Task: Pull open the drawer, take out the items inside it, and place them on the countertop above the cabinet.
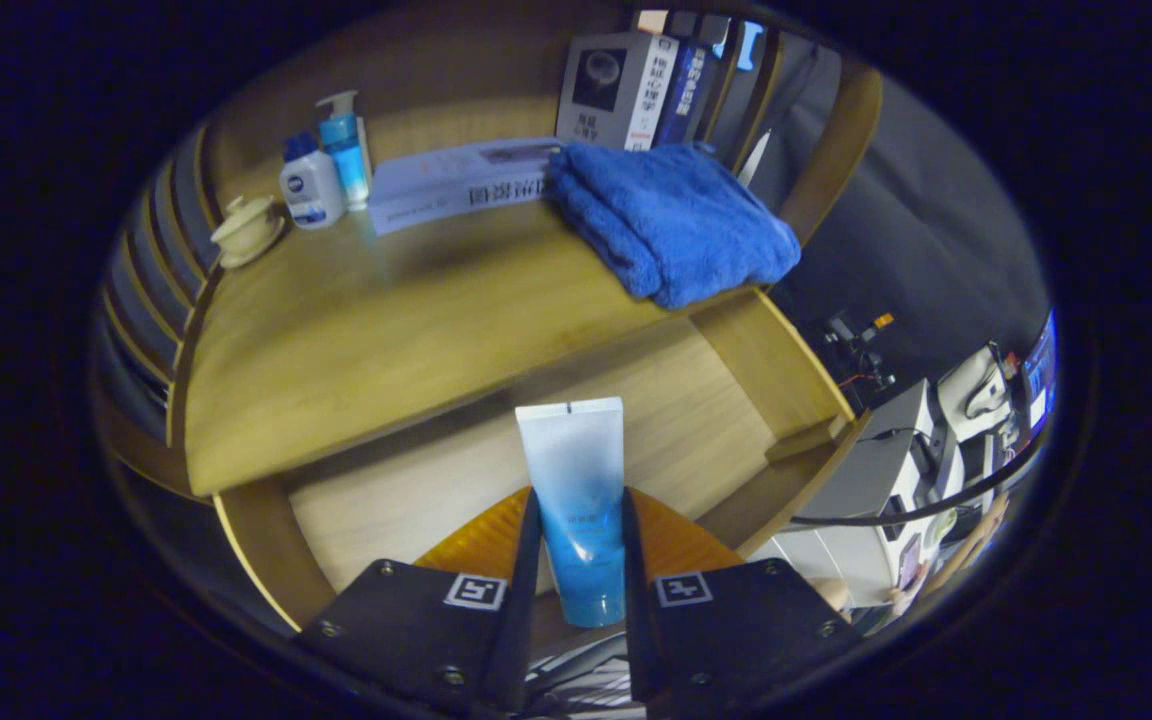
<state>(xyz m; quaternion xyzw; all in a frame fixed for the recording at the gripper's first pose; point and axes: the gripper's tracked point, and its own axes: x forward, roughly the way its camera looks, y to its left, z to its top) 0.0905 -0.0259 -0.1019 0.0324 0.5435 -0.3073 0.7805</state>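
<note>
While the gripper [576, 540] pinches a blue-and-white tube [576, 500] between both fingers, held upright over the open drawer [416, 490], the wooden countertop [356, 330] spreads beyond at twelve o'clock. On it, at one o'clock, lies a folded blue towel [671, 220]; at eleven o'clock stand two bottles [326, 175] beside a small lidded cup [248, 230]. A flat book [461, 180] lies between them, with upright books [636, 90] behind. Print on the covers and tube is too small to read. Cabled equipment [936, 440] sits at three o'clock
</note>
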